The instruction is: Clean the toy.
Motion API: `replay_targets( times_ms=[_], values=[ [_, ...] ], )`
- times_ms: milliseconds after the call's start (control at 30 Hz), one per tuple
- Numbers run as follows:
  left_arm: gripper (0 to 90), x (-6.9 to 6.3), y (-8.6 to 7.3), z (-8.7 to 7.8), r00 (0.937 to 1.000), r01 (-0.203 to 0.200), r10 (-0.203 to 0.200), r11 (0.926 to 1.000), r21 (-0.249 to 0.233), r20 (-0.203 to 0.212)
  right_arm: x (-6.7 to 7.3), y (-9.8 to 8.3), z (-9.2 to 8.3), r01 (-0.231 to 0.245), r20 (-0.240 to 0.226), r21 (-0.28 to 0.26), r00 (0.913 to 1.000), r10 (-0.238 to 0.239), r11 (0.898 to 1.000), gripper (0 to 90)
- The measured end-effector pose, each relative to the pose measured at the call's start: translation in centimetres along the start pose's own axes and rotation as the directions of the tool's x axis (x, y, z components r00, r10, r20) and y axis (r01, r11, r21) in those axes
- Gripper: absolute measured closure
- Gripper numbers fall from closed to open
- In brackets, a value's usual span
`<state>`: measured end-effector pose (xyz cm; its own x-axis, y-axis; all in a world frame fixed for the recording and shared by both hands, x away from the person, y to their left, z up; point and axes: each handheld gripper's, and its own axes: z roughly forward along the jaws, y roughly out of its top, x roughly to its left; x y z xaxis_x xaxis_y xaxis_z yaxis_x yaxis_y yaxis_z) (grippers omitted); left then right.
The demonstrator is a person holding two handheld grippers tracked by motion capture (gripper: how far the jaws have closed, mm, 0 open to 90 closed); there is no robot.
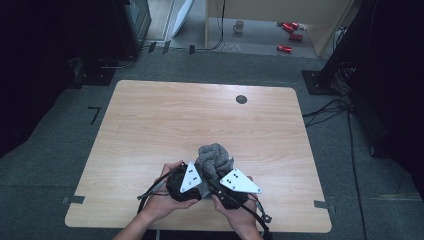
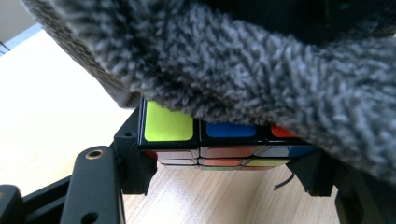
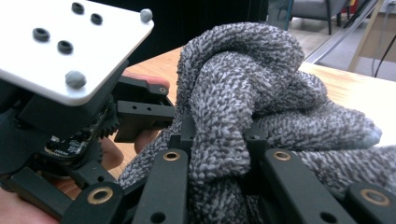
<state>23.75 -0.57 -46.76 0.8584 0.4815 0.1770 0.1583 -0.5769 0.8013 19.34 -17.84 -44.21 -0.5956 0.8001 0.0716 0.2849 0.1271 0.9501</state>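
A fluffy grey cloth (image 1: 215,156) is bunched up near the front middle of the wooden table (image 1: 200,115), between both hand-held grippers. My left gripper (image 2: 224,163) is shut on a colour-tiled puzzle cube (image 2: 219,140), held a little above the tabletop with its yellow, blue and orange tiles facing me. The cloth (image 2: 261,70) drapes over the cube's top. My right gripper (image 3: 217,140) is shut on a thick fold of the cloth (image 3: 243,84). The left gripper's white plate (image 3: 70,46) sits close at its left. In the high view the left gripper (image 1: 199,186) and right gripper (image 1: 216,176) nearly touch.
A round black grommet (image 1: 241,99) sits in the table's far right part. On the floor beyond the table lie red cans (image 1: 287,35) and a mug (image 1: 239,26). Cables (image 1: 330,107) run along the floor at the right.
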Motion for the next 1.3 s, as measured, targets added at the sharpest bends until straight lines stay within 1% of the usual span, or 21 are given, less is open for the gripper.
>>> replay_targets(
  times_ms=[67,167,233,300,333,367,400,467,500,533,600,667,700,767,800,867,933,1067,1133,1233,1300],
  values=[
    [34.9,0.1,0.0,0.0,1.0,0.005,-0.005,1.0,-0.005,0.006,-0.5,0.1,-0.1,-0.005,0.002,-0.003,1.0,0.005,1.0,78.3],
    [34.9,0.1,0.0,0.0,0.9998,0.013,-0.013,0.9998,-0.015,0.018,-2.3,0.3,-0.6,-0.068,0.063,-0.016,0.9957,0.068,0.998,78.3],
    [34.9,0.1,0.1,0.0,0.9997,0.012,-0.012,0.9998,-0.013,0.02,-2.6,0.3,-0.7,-0.102,0.049,-0.02,0.9935,0.102,0.995,78.3],
    [34.9,0.0,0.1,0.2,0.9998,0.011,-0.011,0.9999,-0.007,0.014,-1.7,0.1,-0.6,-0.057,0.047,-0.023,0.9972,0.058,0.998,77.8],
    [34.9,0.0,0.0,0.1,0.9998,0.012,-0.012,0.9999,-0.006,0.014,-1.1,0.1,-0.4,-0.021,0.041,-0.024,0.9989,0.022,0.999,77.7],
    [34.9,0.1,0.0,0.1,0.9999,0.013,-0.012,0.9999,-0.006,0.012,-0.7,0.1,-0.2,-0.006,0.027,-0.02,0.9996,0.007,1.0,77.7],
    [34.9,0.1,0.0,0.0,0.9998,0.014,-0.014,0.9999,-0.008,0.011,-0.7,0.1,-0.2,-0.008,0.025,-0.019,0.9997,0.009,1.0,77.8],
    [34.9,0.2,0.0,-0.2,0.9997,0.015,-0.015,0.9997,-0.021,0.018,-1.5,0.2,-0.3,-0.041,0.017,-0.025,0.999,0.041,0.999,77.8],
    [34.9,0.2,0.0,-0.3,0.9994,0.021,-0.02,0.9991,-0.036,0.029,-2.2,0.3,-0.4,-0.052,0.038,-0.032,0.9978,0.053,0.998,77.8],
    [34.9,0.3,0.0,-0.4,0.999,0.024,-0.022,0.9985,-0.048,0.038,-2.9,0.3,-0.7,-0.083,0.052,-0.035,0.995,0.085,0.996,77.8],
    [34.9,0.4,0.1,-0.8,0.9965,0.045,-0.038,0.9944,-0.096,0.075,-4.2,0.1,-0.9,-0.148,0.052,-0.035,0.9873,0.15,0.988,77.9],
    [34.9,0.5,0.2,-1.1,0.9944,0.052,-0.04,0.9905,-0.127,0.098,-4.7,-0.1,-0.7,-0.155,0.04,-0.015,0.987,0.156,0.988,78.1],
    [34.9,0.5,0.2,-1.3,0.9948,0.047,-0.033,0.9893,-0.138,0.097,-4.7,-0.1,-0.7,-0.153,0.033,-0.017,0.9876,0.154,0.988,78.2],
    [34.9,0.7,0.0,-1.5,0.9932,0.057,-0.039,0.9854,-0.16,0.11,-4.7,0.1,-0.7,-0.173,0.005,-0.024,0.9849,0.173,0.985,78.2],
    [34.9,0.9,0.0,-1.7,0.99,0.076,-0.053,0.9807,-0.18,0.131,-4.8,0.2,-0.8,-0.178,-0.009,-0.025,0.9839,0.178,0.984,78.1],
    [34.9,1.0,0.0,-2.0,0.9882,0.082,-0.052,0.9746,-0.209,0.144,-5.0,0.4,-0.9,-0.188,-0.038,-0.037,0.9818,0.186,0.982,78.1],
    [34.9,1.0,0.0,-2.2,0.9876,0.08,-0.046,0.9702,-0.229,0.15,-5.1,0.2,-0.9,-0.194,-0.023,-0.024,0.9808,0.194,0.981,78.1],
    [34.9,1.2,-0.2,-1.9,0.9848,0.088,-0.053,0.974,-0.209,0.165,-5.6,-0.3,-0.7,-0.233,-0.031,-0.007,0.9722,0.232,0.973,78.2],
    [34.9,1.2,-0.3,-1.7,0.9851,0.083,-0.051,0.9771,-0.196,0.164,-5.3,0.0,-0.9,-0.233,-0.057,-0.03,0.9712,0.231,0.972,78.2],
    [34.9,1.2,-0.3,-1.9,0.9837,0.085,-0.048,0.9742,-0.209,0.173,-4.6,0.6,-1.2,-0.201,-0.055,-0.055,0.9786,0.199,0.978,78.3],
    [34.9,1.2,-0.2,-2.2,0.9834,0.078,-0.039,0.9726,-0.219,0.177,-4.8,0.4,-1.2,-0.219,-0.065,-0.051,0.9742,0.216,0.974,78.3]
  ],
)
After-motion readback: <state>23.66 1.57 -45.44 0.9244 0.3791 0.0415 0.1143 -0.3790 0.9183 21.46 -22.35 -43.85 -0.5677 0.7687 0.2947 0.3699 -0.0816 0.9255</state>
